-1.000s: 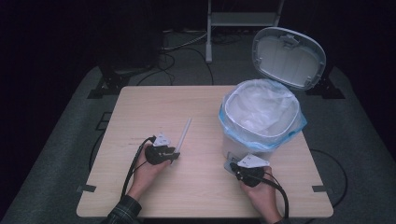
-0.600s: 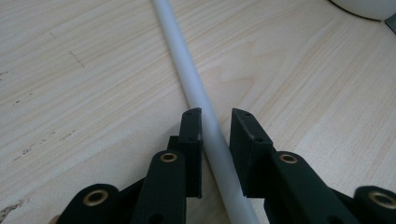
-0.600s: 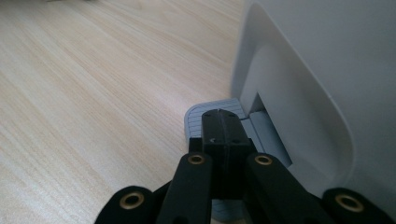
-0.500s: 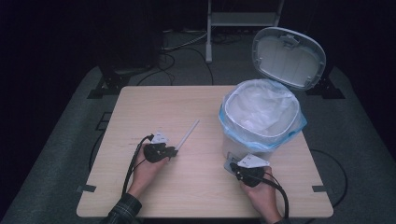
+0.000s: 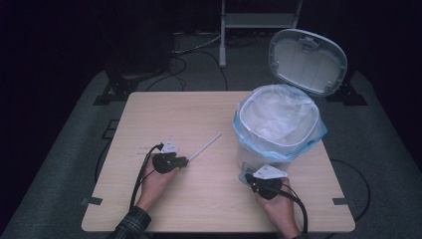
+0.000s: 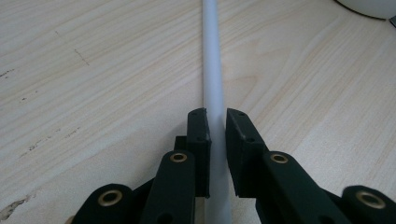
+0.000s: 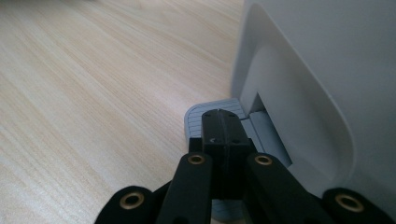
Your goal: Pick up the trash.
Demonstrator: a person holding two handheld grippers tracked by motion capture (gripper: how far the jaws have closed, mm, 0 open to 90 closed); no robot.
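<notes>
While the pedal bin point(image 5: 278, 130) stands w/ its lid point(image 5: 308, 60) flipped up near the table's point(image 5: 149, 114) far right corner, the high view has one white rod point(image 5: 205, 147) lying on the wood just left of the bin, slanting toward it, w/ the left gripper point(image 5: 185, 160) on the rod's near end; right gripper point(image 5: 247, 179) sits at the bin's front base. Count there: 1 rod, 1 bin, 2 grippers. Left gripper view: jaws have just been closing and now pinch the rod point(image 6: 214, 84) at its near end, the rest running away toward the bin's base at top right. Rod looks light, stiff, smooth and round, so prob. prone to rolling or swinging from an end grip; hold nearer mid-length would steady it. Right gripper view: jaws fully closed, nothing between, tips point(image 7: 223, 116) pressing the bin's grey pedal point(image 7: 201, 121), bin wall point(image 7: 327, 70) right beside.
</notes>
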